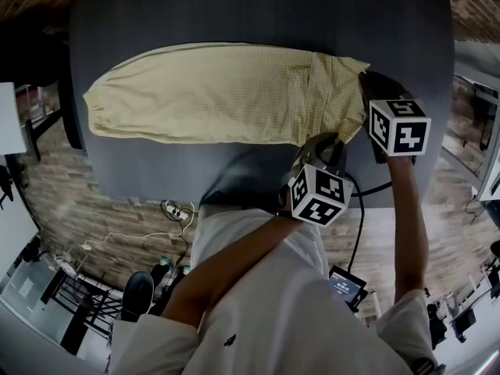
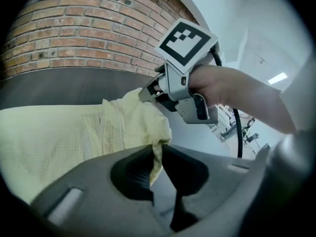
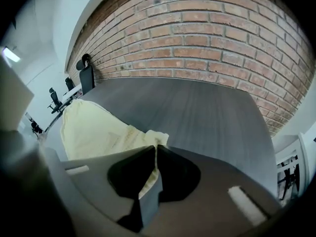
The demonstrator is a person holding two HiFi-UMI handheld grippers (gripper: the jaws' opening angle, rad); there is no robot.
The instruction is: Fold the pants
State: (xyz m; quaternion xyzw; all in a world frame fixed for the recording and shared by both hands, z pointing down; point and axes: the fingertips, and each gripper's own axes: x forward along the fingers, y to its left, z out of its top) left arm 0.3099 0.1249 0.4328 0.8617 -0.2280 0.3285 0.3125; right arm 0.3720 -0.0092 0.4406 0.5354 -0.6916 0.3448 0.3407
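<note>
**A:** Status of the pants (image 1: 203,92)?

**B:** Pale yellow, lying flat and lengthwise on the counter (image 1: 258,14), close to its front edge. Only one long leg shape shows, so I judge the legs are already laid one on the other, but these views cannot confirm it. The waist end is toward the counter's right end and the cuffs toward its left end.

**A:** Tongs?

**B:** The left tongs (image 1: 326,141) are clamped on the waist corner nearer the counter's front edge. The left gripper view shows a strip of yellow cloth pinched between the closed jaws. The right tongs (image 1: 365,78) are clamped on the other waist corner, farther in from that front edge. Their own view shows cloth nipped at the jaw tips in the same way. Both corners look raised a little off the counter, with the cloth bunched between them.

**A:** Done so far?

**B:** My reading: lengthwise fold likely done, and a grip made on both waist corners. No crosswise fold is visible. The pants lie at full length along the counter.

**A:** Left to do?

**B:** Carry the waist end toward the counter's left end, lay it over the cuffs and release. Possibly fold once more after that. Judgement: early to middle of the task.

**A:** Watch items?

**B:** The cloth is thin and each of the tongs has only a small bite. A corner could slip if the two pull apart.
</note>
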